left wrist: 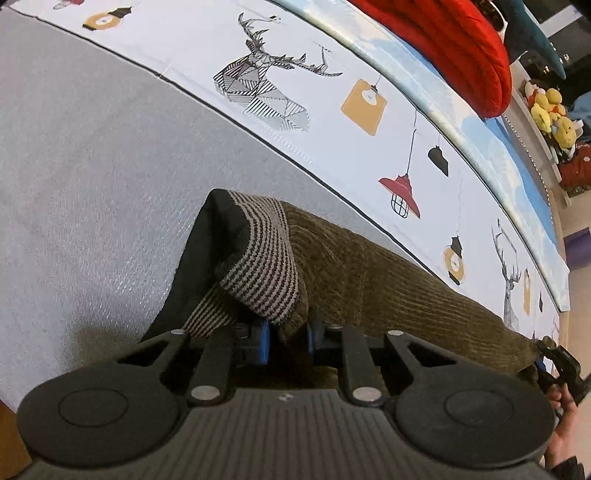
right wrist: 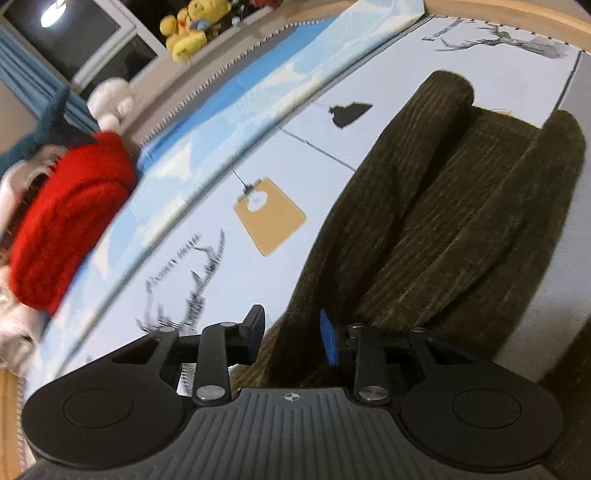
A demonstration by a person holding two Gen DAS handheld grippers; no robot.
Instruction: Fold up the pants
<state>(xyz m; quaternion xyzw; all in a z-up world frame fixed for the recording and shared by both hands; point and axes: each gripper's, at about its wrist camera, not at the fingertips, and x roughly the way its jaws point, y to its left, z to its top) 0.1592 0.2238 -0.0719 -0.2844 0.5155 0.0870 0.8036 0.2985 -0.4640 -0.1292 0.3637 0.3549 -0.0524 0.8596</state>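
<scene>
Brown corduroy pants (left wrist: 388,288) lie on the bed. Their striped waistband (left wrist: 266,266) with black lining is turned up in the left wrist view. My left gripper (left wrist: 288,338) is shut on the pants' waist edge, cloth bunched between the blue pads. In the right wrist view the pants (right wrist: 436,221) lie in long folds running away from me. My right gripper (right wrist: 291,334) stands part open with the pants' edge lying between its fingers; the blue pad (right wrist: 328,339) does not press the cloth. The right gripper also shows in the left wrist view (left wrist: 554,358).
The bed has a grey cover (left wrist: 92,184) and a white sheet printed with deer and lamps (left wrist: 266,81). A red knitted garment (right wrist: 70,214) lies at the bed's far side. Yellow plush toys (right wrist: 184,29) sit on a ledge beyond.
</scene>
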